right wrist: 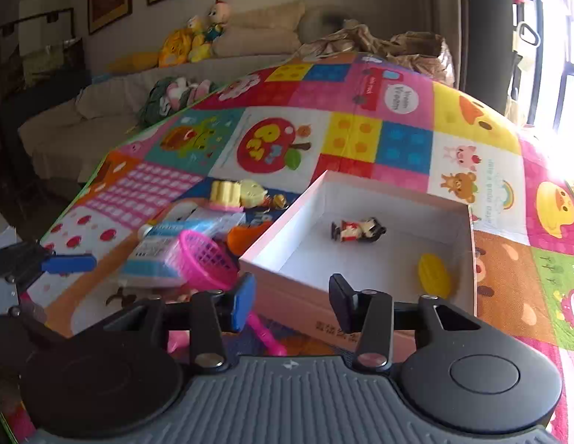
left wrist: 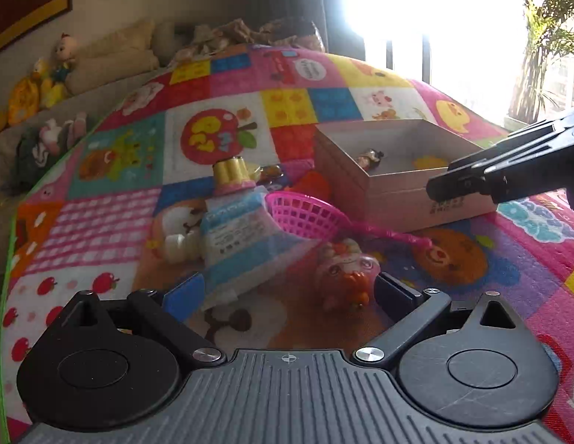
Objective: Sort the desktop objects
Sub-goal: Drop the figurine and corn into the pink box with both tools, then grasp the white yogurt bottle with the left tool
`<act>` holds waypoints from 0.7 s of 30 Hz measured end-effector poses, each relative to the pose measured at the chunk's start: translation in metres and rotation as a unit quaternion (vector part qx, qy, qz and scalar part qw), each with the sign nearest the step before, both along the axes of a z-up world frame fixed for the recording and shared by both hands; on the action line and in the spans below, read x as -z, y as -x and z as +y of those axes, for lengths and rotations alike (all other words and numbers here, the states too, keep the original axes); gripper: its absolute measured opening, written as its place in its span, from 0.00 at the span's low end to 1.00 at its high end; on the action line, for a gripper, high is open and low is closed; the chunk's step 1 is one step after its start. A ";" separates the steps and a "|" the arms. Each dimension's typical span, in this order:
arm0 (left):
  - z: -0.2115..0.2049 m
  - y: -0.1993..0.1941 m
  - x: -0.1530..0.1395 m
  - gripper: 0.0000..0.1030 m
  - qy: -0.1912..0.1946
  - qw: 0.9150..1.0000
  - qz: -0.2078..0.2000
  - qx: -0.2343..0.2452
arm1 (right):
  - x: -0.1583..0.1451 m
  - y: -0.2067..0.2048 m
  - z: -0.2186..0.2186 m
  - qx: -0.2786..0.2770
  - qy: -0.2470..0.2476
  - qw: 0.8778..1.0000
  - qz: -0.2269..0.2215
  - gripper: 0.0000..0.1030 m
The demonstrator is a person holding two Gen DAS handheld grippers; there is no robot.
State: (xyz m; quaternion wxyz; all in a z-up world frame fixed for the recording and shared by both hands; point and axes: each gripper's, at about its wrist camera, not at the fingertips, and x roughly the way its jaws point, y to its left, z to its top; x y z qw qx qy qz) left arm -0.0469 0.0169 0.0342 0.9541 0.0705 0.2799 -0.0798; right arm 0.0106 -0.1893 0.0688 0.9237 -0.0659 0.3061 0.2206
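A shallow cardboard box (right wrist: 364, 259) with a white inside sits on the desk, whose top is covered by a padded patchwork mat (right wrist: 405, 148) printed with apples, ducks and bears; one pink patch reads "Vroom Vroom". Dark print on the box's near wall is too blurred to read. Inside lie a small figurine (right wrist: 357, 230) in red, white and black and a round yellow toy (right wrist: 433, 275). Just left of the box is a heap: a pink plastic mesh scoop (left wrist: 305, 214), a blue-and-white printed packet (left wrist: 239, 236), yellow spools (left wrist: 231, 172) and a pink cat toy (left wrist: 342, 273). The left hand-held gripper (left wrist: 287, 292) is spread wide over the cat toy, holding nothing. The right hand-held gripper (right wrist: 292, 303) hangs partly spread above the box's near wall, empty.
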 end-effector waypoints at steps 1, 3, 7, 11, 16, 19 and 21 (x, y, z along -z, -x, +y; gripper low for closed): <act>0.002 0.000 0.001 0.98 -0.001 1.000 0.000 -0.006 | 0.008 0.005 0.010 -0.013 0.011 1.000 0.004 0.35; 0.009 0.000 0.001 0.98 0.000 1.000 0.000 -0.025 | 0.020 0.009 0.027 -0.035 0.018 0.999 0.015 0.35; 0.029 -0.002 -0.001 0.99 -0.002 0.998 0.001 -0.061 | 0.033 0.018 0.053 -0.083 0.008 0.996 0.040 0.35; 0.049 -0.009 -0.001 0.99 0.010 0.995 0.012 -0.095 | 0.039 0.015 0.071 -0.088 -0.016 0.995 0.050 0.56; 0.054 -0.017 0.000 0.98 0.030 0.994 0.028 -0.099 | 0.051 -0.002 0.083 -0.069 -0.011 0.996 0.062 0.57; 0.049 -0.021 -0.001 0.99 0.051 0.995 0.031 -0.082 | 0.051 0.003 0.072 -0.063 -0.004 0.996 0.061 0.45; 0.047 -0.029 -0.002 0.99 0.047 0.995 0.018 -0.085 | 0.051 0.011 0.059 -0.051 0.009 0.997 0.052 0.45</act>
